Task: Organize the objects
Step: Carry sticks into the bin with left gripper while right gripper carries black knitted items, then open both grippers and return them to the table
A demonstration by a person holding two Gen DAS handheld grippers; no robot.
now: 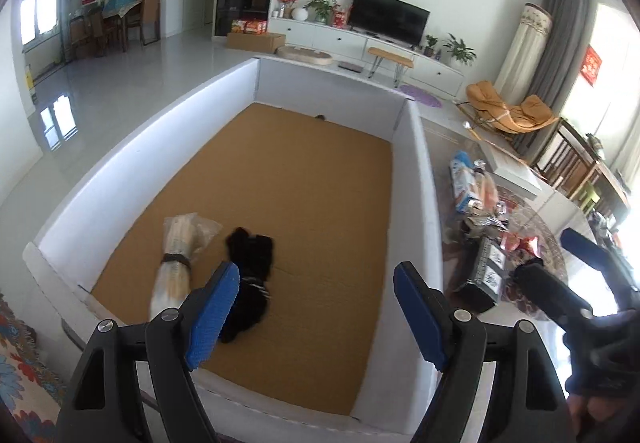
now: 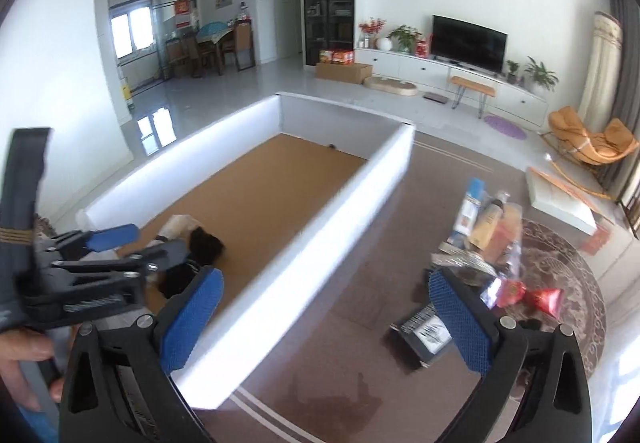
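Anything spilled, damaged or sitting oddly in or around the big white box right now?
One thing: a dark stain marks the carpet beside the white box, like a dried spill. Inside, the wrapped bundle and black item lie loose but intact. The pile of packets is still unsorted.

Open floor inside the box, clutter outside it

The white-walled box (image 1: 412, 147) is bare at centre and top; a wrapped bundle (image 1: 180, 255) and black cloth (image 1: 250, 263) block its lower left.
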